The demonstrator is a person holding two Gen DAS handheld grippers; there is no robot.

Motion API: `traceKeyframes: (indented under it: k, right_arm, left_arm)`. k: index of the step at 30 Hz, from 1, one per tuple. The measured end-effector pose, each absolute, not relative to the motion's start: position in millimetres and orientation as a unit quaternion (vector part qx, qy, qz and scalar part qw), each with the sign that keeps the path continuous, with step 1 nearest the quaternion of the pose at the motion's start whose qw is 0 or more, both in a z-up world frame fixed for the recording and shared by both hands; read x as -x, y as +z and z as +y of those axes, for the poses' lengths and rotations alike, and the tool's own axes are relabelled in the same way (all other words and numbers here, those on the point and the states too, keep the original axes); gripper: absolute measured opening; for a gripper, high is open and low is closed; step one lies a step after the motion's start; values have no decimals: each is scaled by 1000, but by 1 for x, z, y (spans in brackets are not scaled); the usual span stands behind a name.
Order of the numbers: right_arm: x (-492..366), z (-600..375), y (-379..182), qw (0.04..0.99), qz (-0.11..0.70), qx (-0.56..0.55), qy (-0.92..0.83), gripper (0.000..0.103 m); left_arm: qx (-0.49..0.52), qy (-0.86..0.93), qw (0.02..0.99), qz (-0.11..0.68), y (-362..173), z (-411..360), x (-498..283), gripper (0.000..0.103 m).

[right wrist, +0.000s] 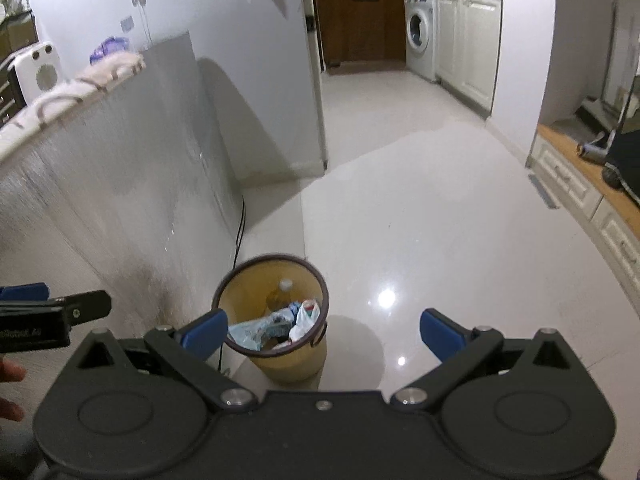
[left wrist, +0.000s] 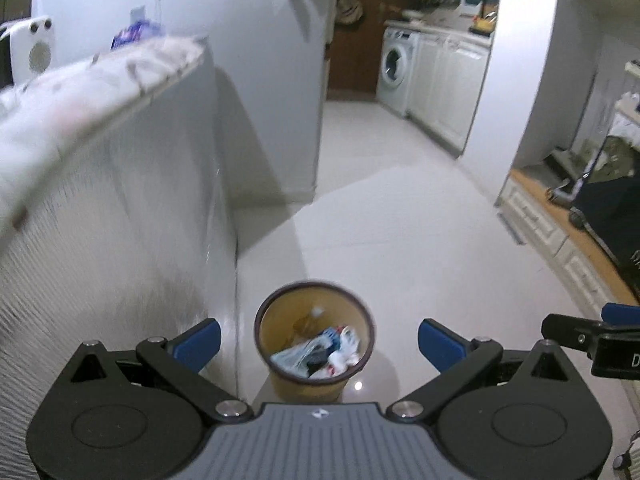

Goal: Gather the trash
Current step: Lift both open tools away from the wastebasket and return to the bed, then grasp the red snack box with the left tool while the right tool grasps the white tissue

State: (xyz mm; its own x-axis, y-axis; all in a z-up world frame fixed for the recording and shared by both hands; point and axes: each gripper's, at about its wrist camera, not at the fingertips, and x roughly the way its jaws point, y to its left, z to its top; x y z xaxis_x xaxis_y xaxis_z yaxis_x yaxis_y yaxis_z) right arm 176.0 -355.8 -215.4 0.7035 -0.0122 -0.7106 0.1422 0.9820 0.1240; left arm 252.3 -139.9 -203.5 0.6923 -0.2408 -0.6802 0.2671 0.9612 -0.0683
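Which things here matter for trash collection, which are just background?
Job:
- round yellow plastic bin with dark rim
- crumpled wrappers and bags inside it
- open left gripper, empty
- open right gripper, empty

Background:
- white front-loading washing machine
- white cabinets

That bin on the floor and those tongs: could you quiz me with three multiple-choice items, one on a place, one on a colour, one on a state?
1. Where does the trash bin stand?
A. On the floor beside the grey counter wall
B. On the counter
C. Inside the washing machine

2. What colour are the pads of the tongs?
A. Red
B. Blue
C. Green

3. How are the left tongs and right tongs?
A. Both shut on trash
B. One open, one shut
C. Both open, holding nothing

Answers:
1 A: it sits on white tiles at the wall's foot.
2 B: all visible pads are blue.
3 C: the pads stand wide apart, nothing between them.
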Motion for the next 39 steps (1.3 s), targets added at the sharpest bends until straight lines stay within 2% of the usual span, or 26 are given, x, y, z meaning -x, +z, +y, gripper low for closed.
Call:
traceKeyframes:
  k: [11, 22, 39]
  right_arm:
    - [-128, -350, -117, 953, 292, -71, -52, 103]
    - [-105, -319, -49, 974, 214, -63, -32, 103]
    - [-138, -191, -11, 982, 171, -55, 55, 103]
  left_arm:
    - [-5, -166, 945, 281, -116, -127, -208, 103]
    - [9, -147, 969, 196, -31, -66, -159, 103]
    - [35, -32, 988, 149, 13, 93, -156, 103]
